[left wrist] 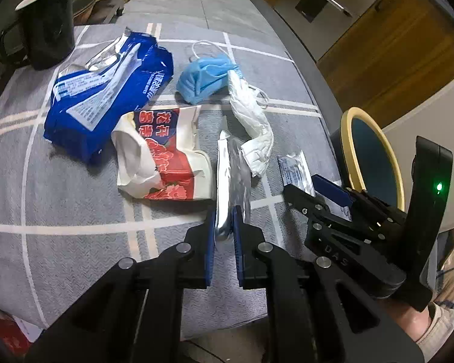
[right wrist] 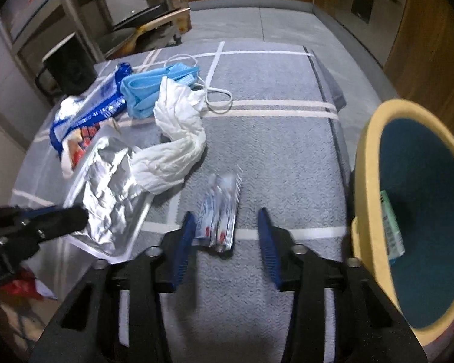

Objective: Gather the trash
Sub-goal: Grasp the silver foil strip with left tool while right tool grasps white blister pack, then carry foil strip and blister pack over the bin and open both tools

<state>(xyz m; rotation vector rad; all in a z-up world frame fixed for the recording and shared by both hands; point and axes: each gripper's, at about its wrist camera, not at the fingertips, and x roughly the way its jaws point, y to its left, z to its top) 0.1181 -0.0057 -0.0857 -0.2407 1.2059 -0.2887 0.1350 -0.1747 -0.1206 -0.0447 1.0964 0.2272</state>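
My left gripper [left wrist: 224,227] is shut on the near edge of a silver foil wrapper [left wrist: 231,175], also in the right wrist view [right wrist: 106,199]. My right gripper [right wrist: 227,227] is open, its blue pads either side of a small white sachet [right wrist: 219,211] lying on the cloth; it shows in the left wrist view [left wrist: 296,172] too. A white tissue [left wrist: 251,121], blue face mask [left wrist: 205,75], blue wrapper [left wrist: 106,90] and red-and-white wrapper [left wrist: 166,157] lie on the grey cloth. A yellow-rimmed teal bin [right wrist: 420,211] stands at the right edge.
A black mug [left wrist: 45,24] stands at the far left of the table [left wrist: 75,211]. The bin holds a green-white packet [right wrist: 392,227]. Wooden cabinets [left wrist: 393,45] are behind on the right. A red item [right wrist: 18,287] lies below the table's left edge.
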